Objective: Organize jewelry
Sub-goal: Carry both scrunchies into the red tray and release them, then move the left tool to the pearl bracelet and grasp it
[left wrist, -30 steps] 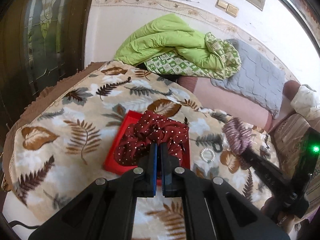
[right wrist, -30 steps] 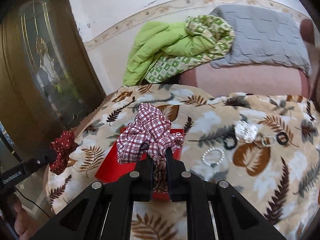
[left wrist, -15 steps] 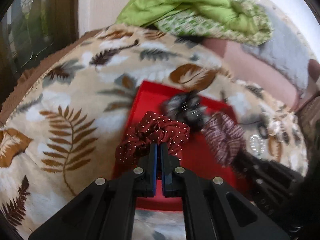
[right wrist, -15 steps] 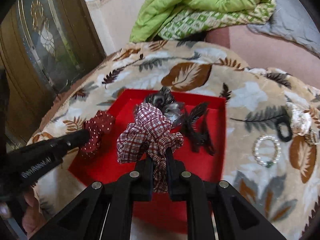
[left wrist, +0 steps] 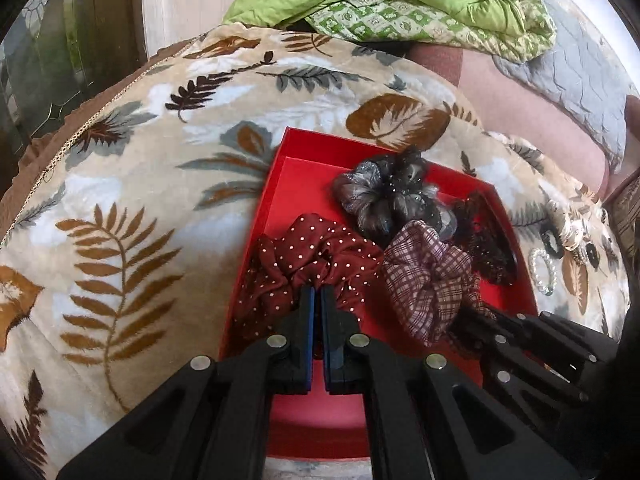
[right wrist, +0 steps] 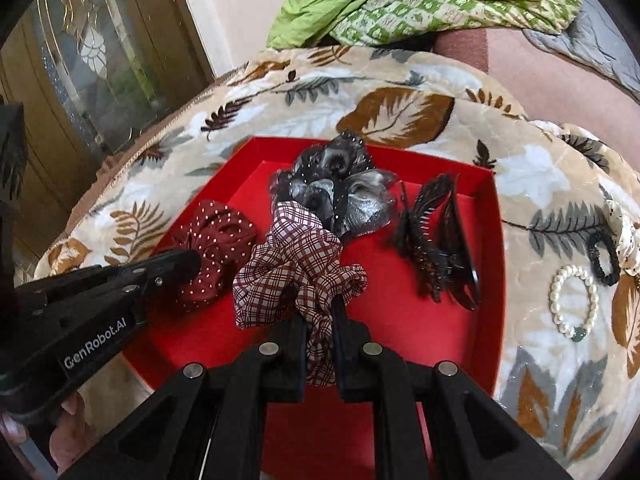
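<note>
Both grippers are shown over the red tray (right wrist: 486,240), each clenched on a fabric scrunchie. The left gripper (left wrist: 319,300) is closed on the dotted maroon scrunchie (left wrist: 312,256), whose folds spread over the tray floor just ahead of its tips; the right gripper (right wrist: 320,312) is closed on the plaid scrunchie (right wrist: 296,264), a tail of cloth being pinched between its jaws.

Already inside the tray, beyond both pairs of tongs, a grey sheer scrunchie (right wrist: 340,192) and a black claw clip (right wrist: 436,240) are seen. The two held pieces are judged to be at the point of release, not yet let go.

Outside the tray, to the right of the right gripper, a pearl bracelet (right wrist: 574,300), a black hair tie (right wrist: 604,256) and a pale beaded piece (right wrist: 626,232) lie on the leaf-print blanket (right wrist: 400,112); these appear still to be sorted.

The scrunchies are soft, gathered and ruffled; the clip is hard, glossy and toothed; the tray is smooth, shallow and straight-walled; the blanket is plush.
</note>
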`<state>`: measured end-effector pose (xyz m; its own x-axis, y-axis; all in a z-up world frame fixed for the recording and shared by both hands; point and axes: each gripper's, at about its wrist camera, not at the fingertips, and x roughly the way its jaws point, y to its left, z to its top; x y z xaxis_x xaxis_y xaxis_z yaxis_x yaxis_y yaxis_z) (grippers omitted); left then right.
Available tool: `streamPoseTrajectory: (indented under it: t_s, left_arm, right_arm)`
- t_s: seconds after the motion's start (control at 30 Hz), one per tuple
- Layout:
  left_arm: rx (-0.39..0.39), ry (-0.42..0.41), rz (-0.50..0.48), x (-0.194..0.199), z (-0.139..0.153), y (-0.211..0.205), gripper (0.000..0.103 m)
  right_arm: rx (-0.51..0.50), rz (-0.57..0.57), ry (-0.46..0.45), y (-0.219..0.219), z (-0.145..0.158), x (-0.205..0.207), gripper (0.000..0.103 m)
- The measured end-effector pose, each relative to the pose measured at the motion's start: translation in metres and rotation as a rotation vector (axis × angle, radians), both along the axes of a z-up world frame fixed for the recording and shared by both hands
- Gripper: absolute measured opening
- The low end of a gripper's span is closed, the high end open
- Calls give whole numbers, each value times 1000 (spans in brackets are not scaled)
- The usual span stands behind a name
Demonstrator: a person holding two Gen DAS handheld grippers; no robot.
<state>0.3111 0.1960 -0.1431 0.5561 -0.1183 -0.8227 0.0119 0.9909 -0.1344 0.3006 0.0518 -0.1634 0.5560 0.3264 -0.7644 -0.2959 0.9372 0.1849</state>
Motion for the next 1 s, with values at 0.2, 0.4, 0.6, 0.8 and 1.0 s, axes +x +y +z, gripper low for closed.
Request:
streamPoseTrajectory:
  t_s: [0.2,0.4,0.6,0.8,1.0]
  left_arm:
    - [2,15,-1,2,-3,-2,3]
    - [12,15,5,8,-9,-4,4]
    - [-15,-4,19,6,0,-1,36]
    - [-17,-135,50,-21,33,3,58]
    - [0,-272,63,-79,72,-38,75]
  right_arm:
    - [-16,-13,-4,-3,-1,-3,12]
    - [-18,-17,24,-3,-10,4,15]
    - [25,-42,-13,-18,5,-12,77]
    - [43,-68,-104,-58,52,-48,77]
    - [127,-181,-138,-141,99,-87,77]
